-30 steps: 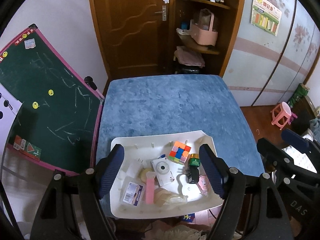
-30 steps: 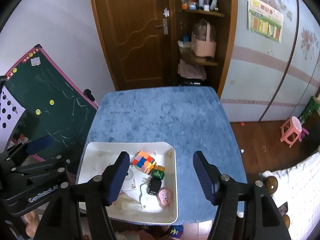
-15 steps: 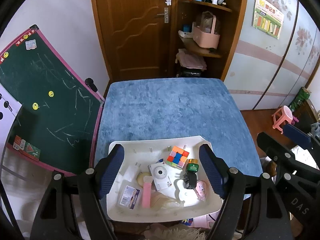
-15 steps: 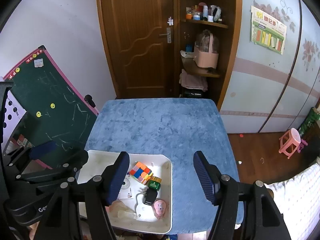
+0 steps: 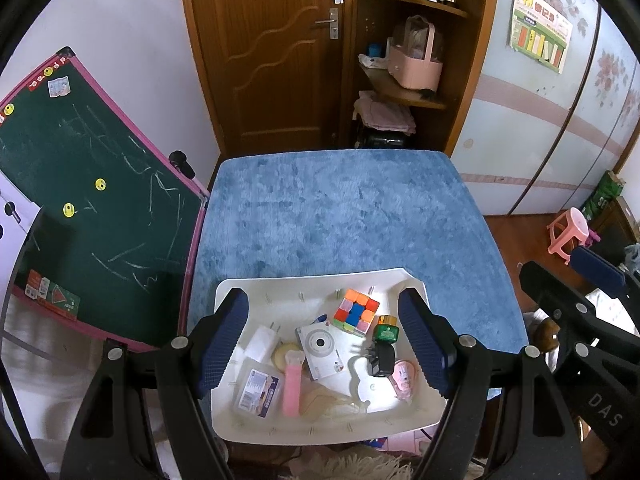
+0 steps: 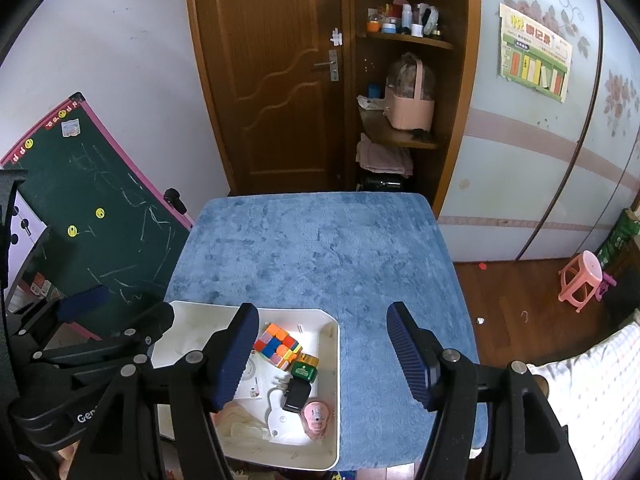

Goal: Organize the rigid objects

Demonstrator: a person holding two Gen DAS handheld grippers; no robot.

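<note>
We see both the left gripper (image 5: 326, 338) and the right gripper (image 6: 320, 354) open and holding nothing above the blue table (image 5: 340, 208), where the white tray (image 5: 280, 292) with the colour cube (image 5: 356, 312) sits at the near edge.

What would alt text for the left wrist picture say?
A white tray of small objects, including a colourful puzzle cube and a white toy camera, sits on a blue table. The open left tool frames it, holding nothing.

Plush blue cloth (image 5: 344, 216), smooth white plastic tray (image 5: 280, 292), glossy wooden door (image 5: 276, 52).
</note>
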